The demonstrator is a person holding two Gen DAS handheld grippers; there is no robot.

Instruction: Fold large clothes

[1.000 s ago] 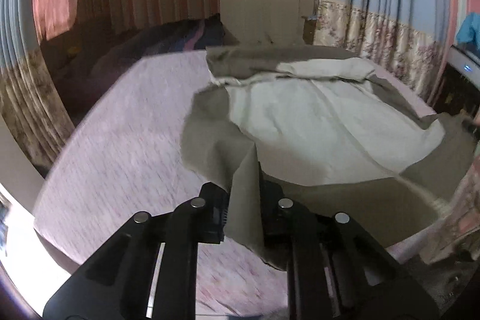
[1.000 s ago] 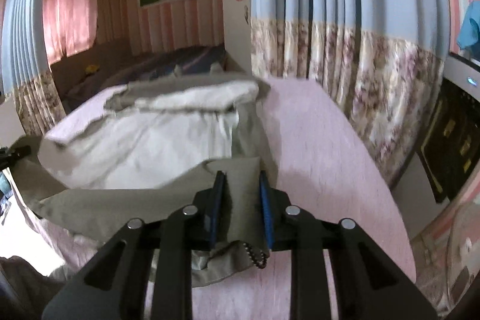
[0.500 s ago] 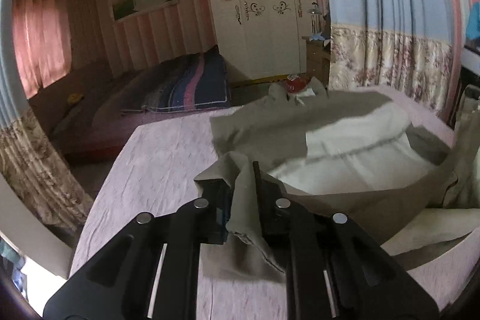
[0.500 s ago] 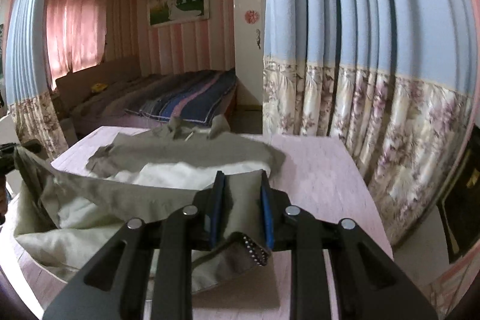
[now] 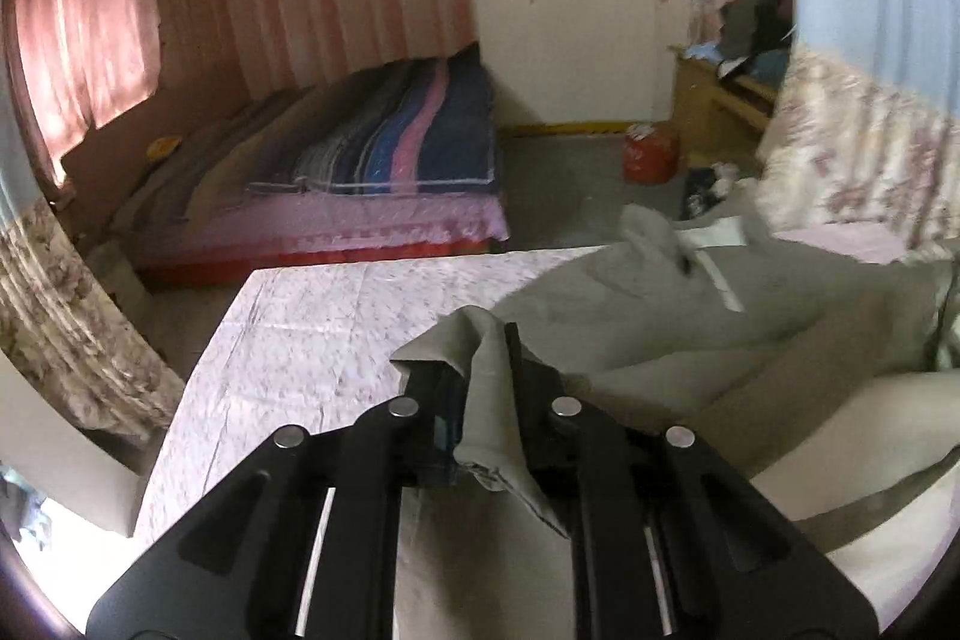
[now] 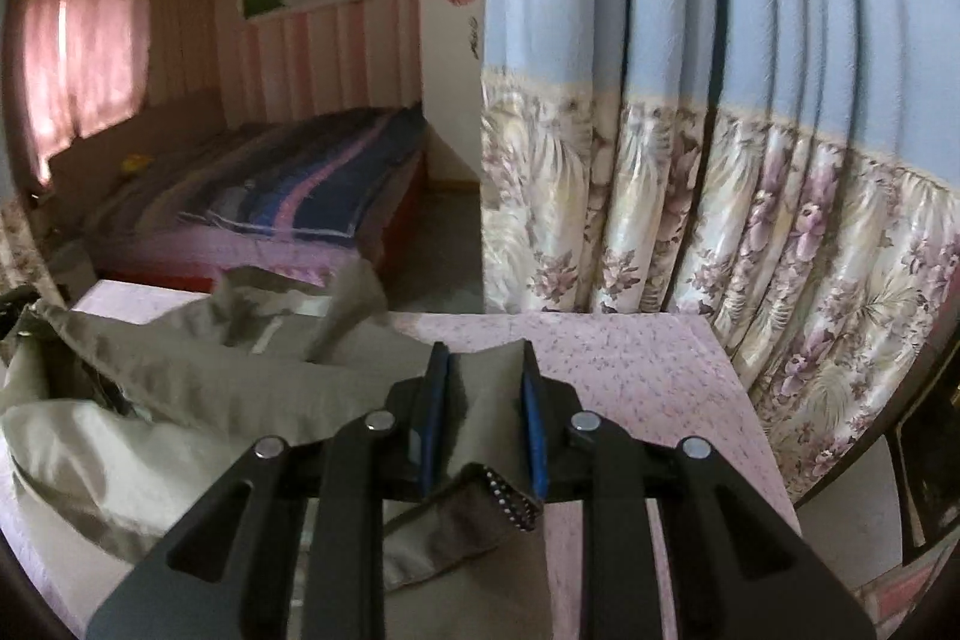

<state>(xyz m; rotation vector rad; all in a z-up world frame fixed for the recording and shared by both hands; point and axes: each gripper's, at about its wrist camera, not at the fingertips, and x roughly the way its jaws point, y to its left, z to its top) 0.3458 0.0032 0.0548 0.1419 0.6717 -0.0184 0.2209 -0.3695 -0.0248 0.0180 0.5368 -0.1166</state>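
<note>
On the pink cloth-covered table (image 5: pixel 312 340), a large olive-grey garment (image 5: pixel 690 334) is spread in loose folds, with its paler lining turned up toward the near edge. At the left of the table, a bunched corner of the garment is seen pinched between the nearly closed jaws of the left gripper (image 5: pixel 480 370), the cloth rising in a peak above the fingertips and hanging down behind them. The collar end of the garment is laid toward the far edge of the table, where a white label can be made out. At the right of the table, another edge of the garment (image 6: pixel 198 376) is clamped in the narrow jaws of the right gripper (image 6: pixel 485 376), and a strip of zipper teeth (image 6: pixel 510 496) is seen dangling just below the blue pads. Beyond the table, a bed with a striped blanket (image 6: pixel 300 196) is seen, and to the right of the table a blue and floral curtain (image 6: pixel 690 160) is hung.
</note>
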